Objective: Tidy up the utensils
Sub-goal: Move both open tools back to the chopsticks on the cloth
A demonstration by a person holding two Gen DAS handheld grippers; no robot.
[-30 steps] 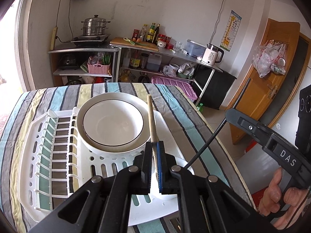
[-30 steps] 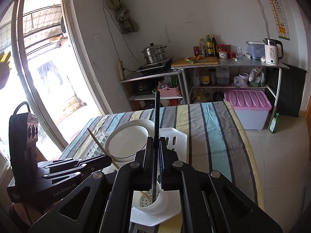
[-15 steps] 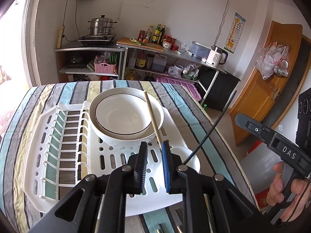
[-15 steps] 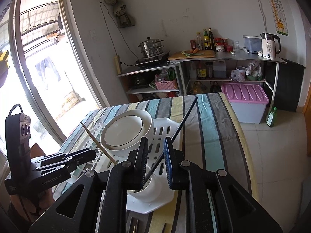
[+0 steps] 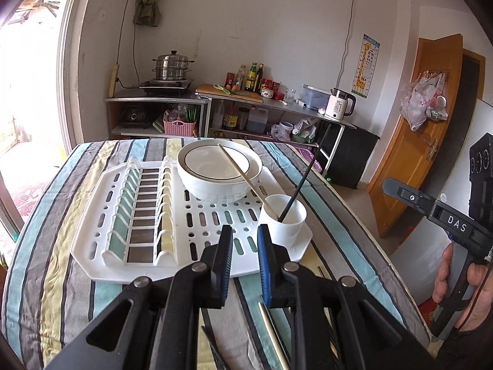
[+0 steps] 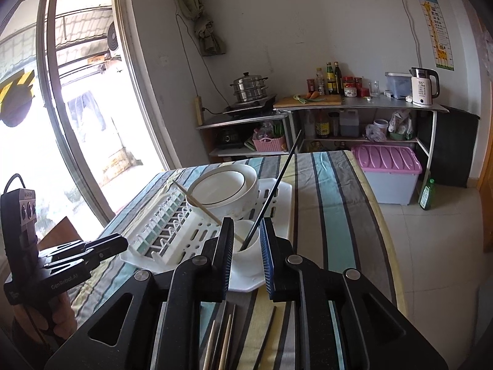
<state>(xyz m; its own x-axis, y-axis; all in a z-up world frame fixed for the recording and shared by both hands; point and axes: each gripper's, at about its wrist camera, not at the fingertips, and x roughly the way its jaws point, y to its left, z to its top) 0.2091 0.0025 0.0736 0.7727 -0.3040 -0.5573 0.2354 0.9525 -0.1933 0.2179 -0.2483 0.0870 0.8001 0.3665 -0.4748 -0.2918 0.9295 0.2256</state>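
Both grippers, the left gripper [image 5: 243,248] and right gripper [image 6: 246,242], stand slightly parted and grip nothing, while the wooden chopstick [image 5: 243,177] and black chopstick [image 5: 303,178] lean in the white cup [image 5: 285,219] on the drying rack [image 5: 101,215].

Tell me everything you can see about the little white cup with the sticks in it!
The white cup is small, round and plain, and looks like plastic. It stands upright, open at the top, on the near right corner of the white drying rack, just in front of the big white bowl. Two chopsticks stand in it and lean against its rim: a pale wooden chopstick tilting toward the bowl and a black chopstick tilting the other way. Nothing else touches it.
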